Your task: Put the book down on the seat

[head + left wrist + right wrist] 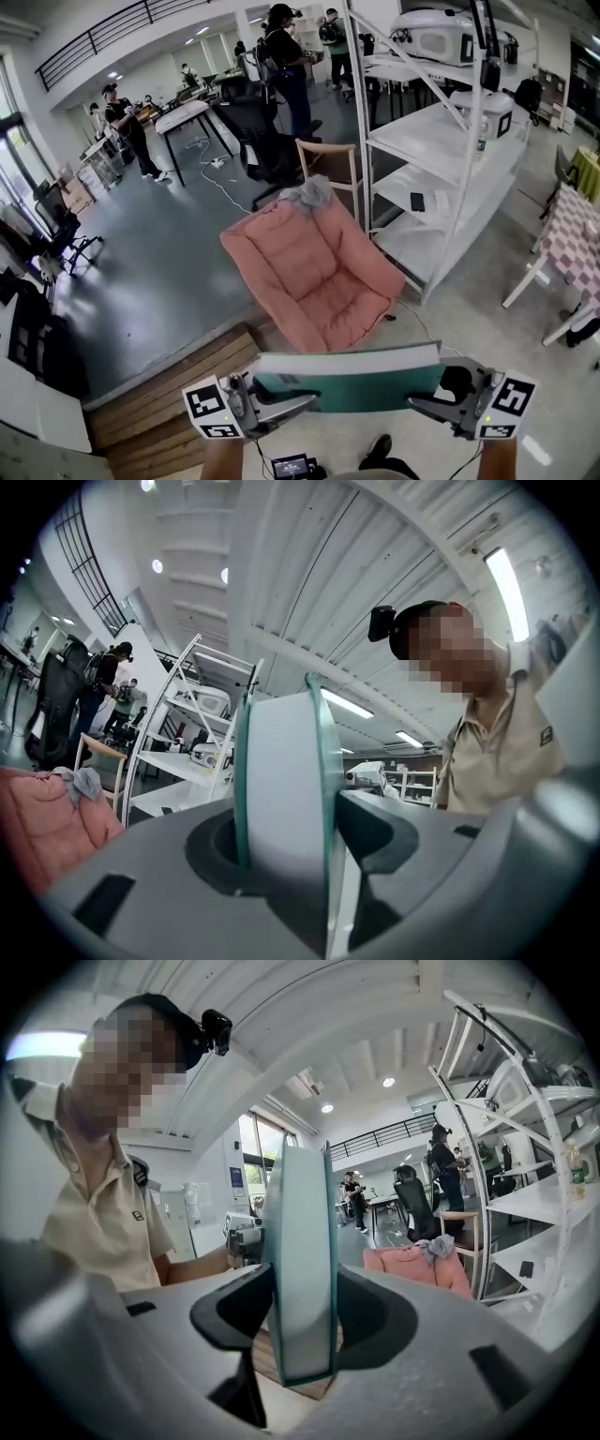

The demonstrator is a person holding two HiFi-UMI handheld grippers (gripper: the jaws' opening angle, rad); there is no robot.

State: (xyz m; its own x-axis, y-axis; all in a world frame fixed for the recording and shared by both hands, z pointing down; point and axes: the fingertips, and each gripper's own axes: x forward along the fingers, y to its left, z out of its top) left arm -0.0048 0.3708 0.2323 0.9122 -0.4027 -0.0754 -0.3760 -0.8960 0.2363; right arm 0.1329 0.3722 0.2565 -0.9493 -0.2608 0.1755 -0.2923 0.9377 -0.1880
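Observation:
A thick book (349, 380) with a teal cover and white page edges hangs level in front of me, held at both ends. My left gripper (300, 403) is shut on its left end and my right gripper (422, 401) on its right end. In the left gripper view the book (281, 789) stands edge-on, clamped between the left gripper's (286, 855) jaws. The right gripper view shows the book (300, 1260) pinched the same way in the right gripper (302, 1321). The pink cushioned seat (314, 272) lies ahead on the floor beyond the book, with a grey cloth (307, 195) on its top edge.
A white shelving rack (450, 159) stands right of the seat, with a wooden chair (330, 164) behind the seat. A wooden step (178, 384) lies at my lower left. A checkered table (572, 234) is at far right. Several people stand at tables far back.

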